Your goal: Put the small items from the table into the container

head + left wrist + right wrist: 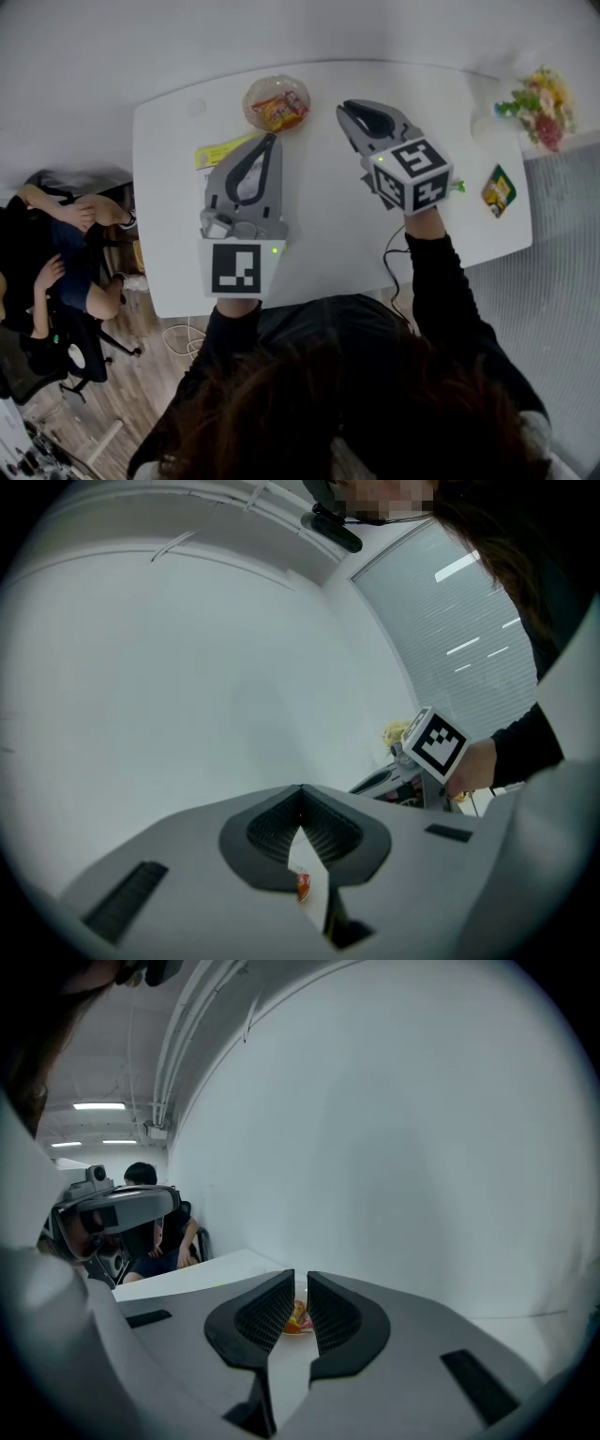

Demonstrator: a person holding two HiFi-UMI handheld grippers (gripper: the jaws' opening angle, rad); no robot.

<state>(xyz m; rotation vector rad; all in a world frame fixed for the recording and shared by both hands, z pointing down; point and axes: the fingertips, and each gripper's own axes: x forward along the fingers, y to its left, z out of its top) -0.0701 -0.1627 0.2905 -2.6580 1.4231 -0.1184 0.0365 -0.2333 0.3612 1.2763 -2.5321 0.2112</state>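
Left to right on the white table [328, 234]: we see a yellow packet [217, 153] partly under the left gripper [272, 140], whose jaws meet at the tips with nothing held. The clear container [249, 101] at the far edge holds red and orange snack packets [279, 111]. The right gripper [350, 111] is lifted beside it, jaws nearly together with a thin gap, empty. A green packet [498, 190] lies near the table's right edge.

Table [323, 220] mid & near edge are lying open. Container [249, 103] is blocking far edge, yellow pkt [220, 152] sitting just left. Flowers [536, 105] are crowding far-right corner, green pkt [498, 190] lying nr right edge.
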